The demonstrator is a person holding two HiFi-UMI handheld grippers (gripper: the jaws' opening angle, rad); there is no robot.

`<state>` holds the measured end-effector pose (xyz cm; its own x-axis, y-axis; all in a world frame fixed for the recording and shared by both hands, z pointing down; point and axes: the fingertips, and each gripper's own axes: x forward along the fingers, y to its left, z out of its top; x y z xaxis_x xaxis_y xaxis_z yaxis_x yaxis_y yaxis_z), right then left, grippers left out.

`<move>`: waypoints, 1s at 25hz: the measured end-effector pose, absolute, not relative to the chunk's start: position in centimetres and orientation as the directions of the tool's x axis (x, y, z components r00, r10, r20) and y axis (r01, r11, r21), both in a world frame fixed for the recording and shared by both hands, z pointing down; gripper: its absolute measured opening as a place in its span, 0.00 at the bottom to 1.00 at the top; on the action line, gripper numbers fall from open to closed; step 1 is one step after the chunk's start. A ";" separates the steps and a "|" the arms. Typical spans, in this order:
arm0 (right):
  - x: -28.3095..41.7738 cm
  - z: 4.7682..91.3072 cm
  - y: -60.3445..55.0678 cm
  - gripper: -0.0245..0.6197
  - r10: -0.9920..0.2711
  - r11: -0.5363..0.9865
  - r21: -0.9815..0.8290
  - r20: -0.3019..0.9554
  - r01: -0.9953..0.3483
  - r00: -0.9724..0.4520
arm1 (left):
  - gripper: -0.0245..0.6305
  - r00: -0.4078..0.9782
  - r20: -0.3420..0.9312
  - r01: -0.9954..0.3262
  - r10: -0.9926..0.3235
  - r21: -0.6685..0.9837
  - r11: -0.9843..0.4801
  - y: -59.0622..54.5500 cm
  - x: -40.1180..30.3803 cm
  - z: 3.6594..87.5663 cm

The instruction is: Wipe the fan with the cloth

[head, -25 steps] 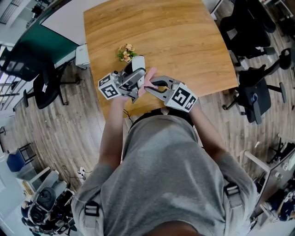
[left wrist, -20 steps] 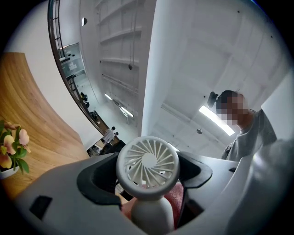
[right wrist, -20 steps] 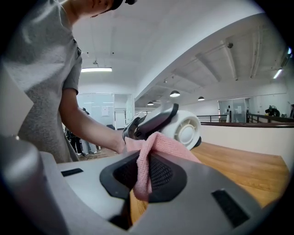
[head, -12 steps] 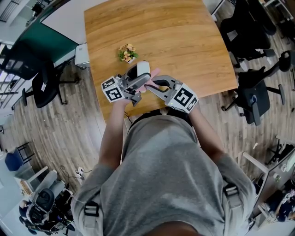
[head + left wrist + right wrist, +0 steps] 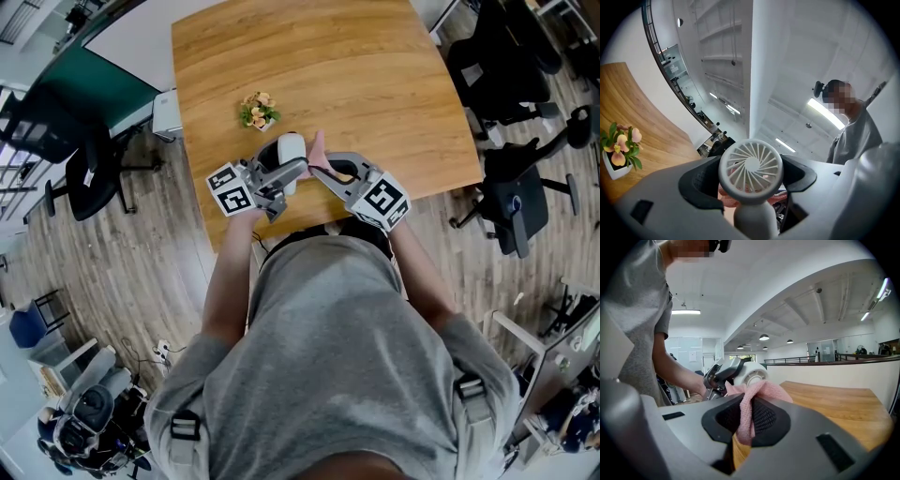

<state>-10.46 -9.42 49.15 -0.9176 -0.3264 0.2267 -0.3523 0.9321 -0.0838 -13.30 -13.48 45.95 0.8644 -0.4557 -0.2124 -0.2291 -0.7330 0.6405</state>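
Since a second ago the left hand-held gripper has carried the fan down and away from the small flower pot. The right hand-held gripper has swung so that its cloth now points up just beside the fan's head.

The left hand-held gripper's jaws are closed narrow on the white fan, gripping it low down, with the round ribbed head rising just above and ahead of the black pads. The fan is held clear of the counter.

The right hand-held gripper's jaws are nearly together, pinching the pink cloth, which bunches out ahead of the tips. Seen from the left hand-held gripper, pink fabric shows directly behind the fan's head and below it. Whether it presses on the fan I cannot tell.

The flower pot stands on the counter, off to the left of the left hand-held gripper and beyond its tips, apart from both tools.
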 end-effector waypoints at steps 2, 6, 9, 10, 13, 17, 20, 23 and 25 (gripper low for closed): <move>-10.1 49.4 -9.8 0.09 -0.338 0.928 -0.079 0.229 -0.363 -0.913 | 0.62 0.860 -0.177 -0.273 -0.478 0.632 -0.725 -13.6 -13.5 46.4; -9.2 49.9 -10.4 0.09 -0.354 0.922 -0.072 0.241 -0.381 -0.904 | 0.62 0.859 -0.104 -0.348 -0.501 0.600 -0.721 -13.6 -13.6 47.1; -8.3 50.1 -10.9 0.09 -0.380 0.909 -0.077 0.244 -0.409 -0.892 | 0.62 0.856 -0.064 -0.390 -0.513 0.571 -0.722 -13.7 -13.6 47.4; -8.1 50.2 -11.1 0.09 -0.388 0.906 -0.077 0.245 -0.417 -0.888 | 0.62 0.854 -0.059 -0.399 -0.518 0.566 -0.722 -13.8 -13.7 47.4; -7.3 50.7 -11.4 0.09 -0.408 0.897 -0.063 0.259 -0.437 -0.875 | 0.62 0.842 -0.047 -0.428 -0.538 0.548 -0.719 -13.9 -13.9 47.2; -5.9 51.6 -11.3 0.09 -0.430 0.884 -0.057 0.288 -0.464 -0.856 | 0.62 0.841 -0.029 -0.450 -0.540 0.514 -0.730 -13.7 -13.7 47.7; -4.9 52.3 -11.3 0.09 -0.449 0.872 -0.058 0.303 -0.487 -0.840 | 0.62 0.847 0.009 -0.466 -0.531 0.491 -0.736 -13.3 -13.6 48.3; -4.3 52.7 -11.3 0.09 -0.464 0.862 -0.055 0.314 -0.503 -0.828 | 0.62 0.849 0.052 -0.489 -0.527 0.458 -0.743 -13.0 -13.5 49.0; -4.0 52.9 -11.4 0.09 -0.471 0.858 -0.054 0.318 -0.511 -0.823 | 0.62 0.846 0.070 -0.503 -0.529 0.433 -0.747 -13.0 -13.5 49.2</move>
<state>-4.02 -11.42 52.91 -0.8230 -0.4706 0.3182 -0.5112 0.8578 -0.0537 -13.48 -12.96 49.22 0.8457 -0.5291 0.0698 -0.5035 -0.7475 0.4334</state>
